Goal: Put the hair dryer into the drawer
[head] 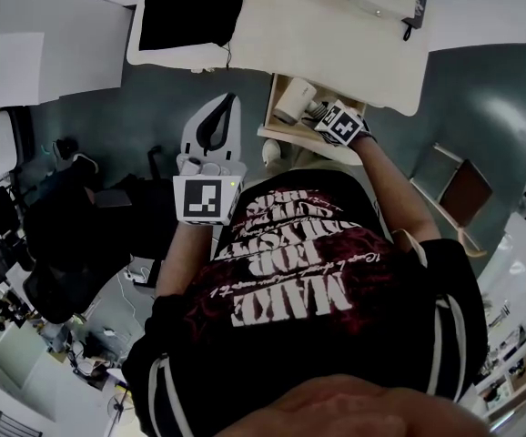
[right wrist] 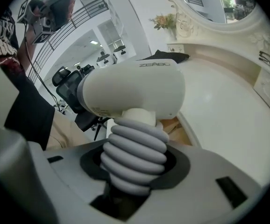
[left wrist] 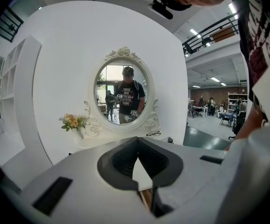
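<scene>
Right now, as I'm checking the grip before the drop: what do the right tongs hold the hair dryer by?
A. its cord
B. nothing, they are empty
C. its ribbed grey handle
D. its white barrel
C: in the right gripper view the right tongs are closed on the ribbed grey handle of the hair dryer.

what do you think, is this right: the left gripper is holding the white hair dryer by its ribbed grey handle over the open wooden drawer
No: the right gripper, not the left, is holding the white hair dryer by its ribbed grey handle over the open wooden drawer. The right gripper view shows it clamped on that handle; the left gripper is empty.
</scene>
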